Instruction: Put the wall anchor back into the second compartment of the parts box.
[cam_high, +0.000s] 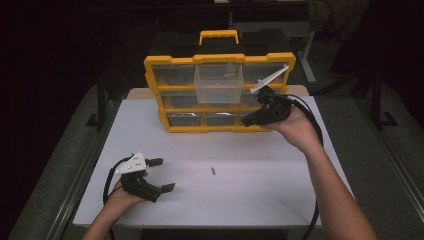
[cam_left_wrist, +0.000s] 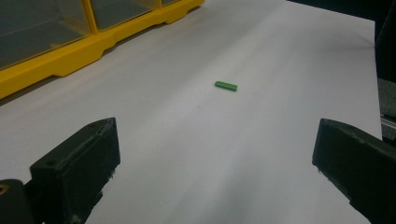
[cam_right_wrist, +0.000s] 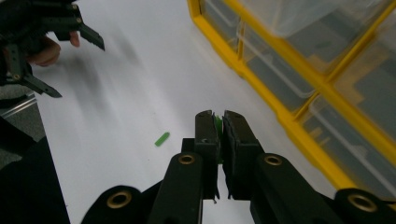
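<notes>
A yellow organizer (cam_high: 172, 60) with clear drawers stands upright at the back of the white table (cam_high: 260, 195). One clear drawer (cam_high: 218, 82) in its top row sticks out toward me. My right gripper (cam_high: 250, 120) hangs in the air by the organizer's right side. In the right gripper view, the right gripper (cam_right_wrist: 219, 116) is shut on a small green piece (cam_right_wrist: 217, 125). A second green piece (cam_high: 213, 171) (cam_left_wrist: 226, 86) (cam_right_wrist: 162, 139) lies on the table's middle. My left gripper (cam_high: 162, 174) (cam_left_wrist: 214, 128) rests at the front left, open, with nothing between its jaws.
The organizer's yellow frame (cam_left_wrist: 70, 58) (cam_right_wrist: 280, 116) runs along the back of the table. A black case with a yellow handle (cam_high: 218, 36) stands behind it. The left gripper (cam_right_wrist: 80, 71) appears far off in the right gripper view. Dark floor surrounds the table.
</notes>
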